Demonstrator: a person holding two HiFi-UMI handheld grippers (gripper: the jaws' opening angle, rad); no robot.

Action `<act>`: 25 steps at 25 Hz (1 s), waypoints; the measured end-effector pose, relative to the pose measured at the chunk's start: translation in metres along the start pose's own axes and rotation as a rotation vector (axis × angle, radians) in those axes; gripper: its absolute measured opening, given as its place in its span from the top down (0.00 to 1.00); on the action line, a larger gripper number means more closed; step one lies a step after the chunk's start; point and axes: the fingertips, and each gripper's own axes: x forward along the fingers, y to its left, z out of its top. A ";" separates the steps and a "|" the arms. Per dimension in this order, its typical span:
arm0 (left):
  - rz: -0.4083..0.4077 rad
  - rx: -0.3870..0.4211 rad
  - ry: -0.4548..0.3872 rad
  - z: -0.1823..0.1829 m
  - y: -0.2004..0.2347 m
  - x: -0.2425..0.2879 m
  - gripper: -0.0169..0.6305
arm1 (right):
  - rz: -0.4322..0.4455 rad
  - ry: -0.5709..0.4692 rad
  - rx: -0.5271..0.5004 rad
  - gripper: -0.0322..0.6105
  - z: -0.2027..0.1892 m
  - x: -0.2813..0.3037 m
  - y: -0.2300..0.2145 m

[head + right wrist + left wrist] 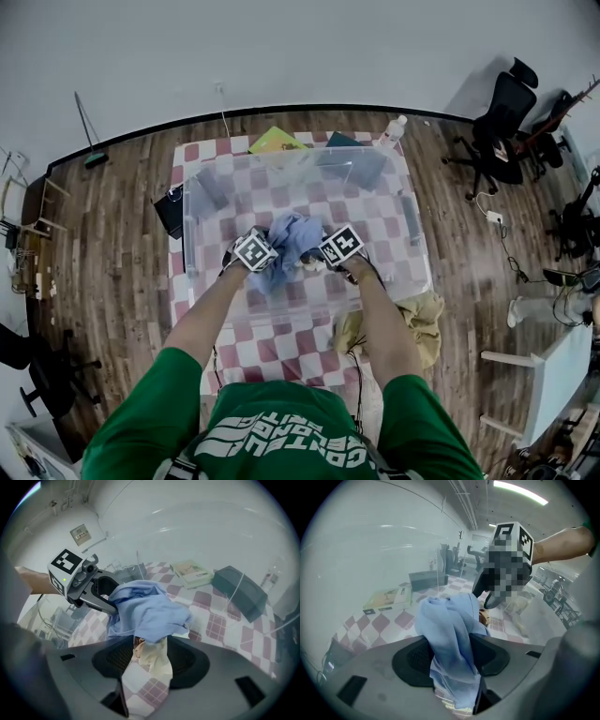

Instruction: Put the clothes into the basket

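A clear plastic basket (199,234) stands on the checked table (281,345). A light blue garment (292,238) hangs bunched over the basket between my two grippers. My left gripper (274,259) has the blue garment (450,625) lying in its gap (452,657); its jaws stand apart and the cloth looks slack, not pinched. My right gripper (315,259) faces it from the other side. In the right gripper view the blue garment (147,611) drapes over its jaws (150,662), and a cream strip of cloth (152,663) hangs loose between them. Each gripper shows in the other's view, the right gripper (490,599) and the left gripper (104,599).
A beige garment (414,319) lies over the table's near right edge. Behind the basket are a yellow-green book (277,141), a dark box (343,141) and a bottle (392,131). A black object (171,212) sits at the table's left. Office chairs (497,122) stand far right.
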 end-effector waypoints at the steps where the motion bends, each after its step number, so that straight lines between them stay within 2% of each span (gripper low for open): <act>1: 0.007 0.005 -0.005 0.002 -0.001 -0.004 0.66 | -0.011 -0.017 0.002 0.62 0.003 -0.007 0.000; 5: 0.046 0.020 -0.008 0.008 0.000 -0.023 0.64 | -0.061 -0.089 -0.016 0.62 0.020 -0.037 0.004; 11: 0.098 0.026 -0.085 0.029 -0.003 -0.059 0.64 | -0.110 -0.197 -0.058 0.62 0.046 -0.077 0.025; 16: 0.148 0.051 -0.216 0.057 -0.019 -0.099 0.64 | -0.185 -0.311 -0.102 0.62 0.062 -0.116 0.051; 18: 0.164 0.070 -0.286 0.071 -0.028 -0.121 0.65 | -0.203 -0.364 -0.111 0.65 0.067 -0.132 0.065; 20: 0.172 0.081 -0.351 0.083 -0.037 -0.143 0.67 | -0.246 -0.422 -0.122 0.75 0.072 -0.152 0.078; 22: 0.169 0.081 -0.416 0.092 -0.048 -0.165 0.75 | -0.300 -0.473 -0.132 0.84 0.075 -0.171 0.093; 25: 0.150 0.088 -0.502 0.098 -0.069 -0.198 0.88 | -0.350 -0.535 -0.140 0.90 0.077 -0.194 0.120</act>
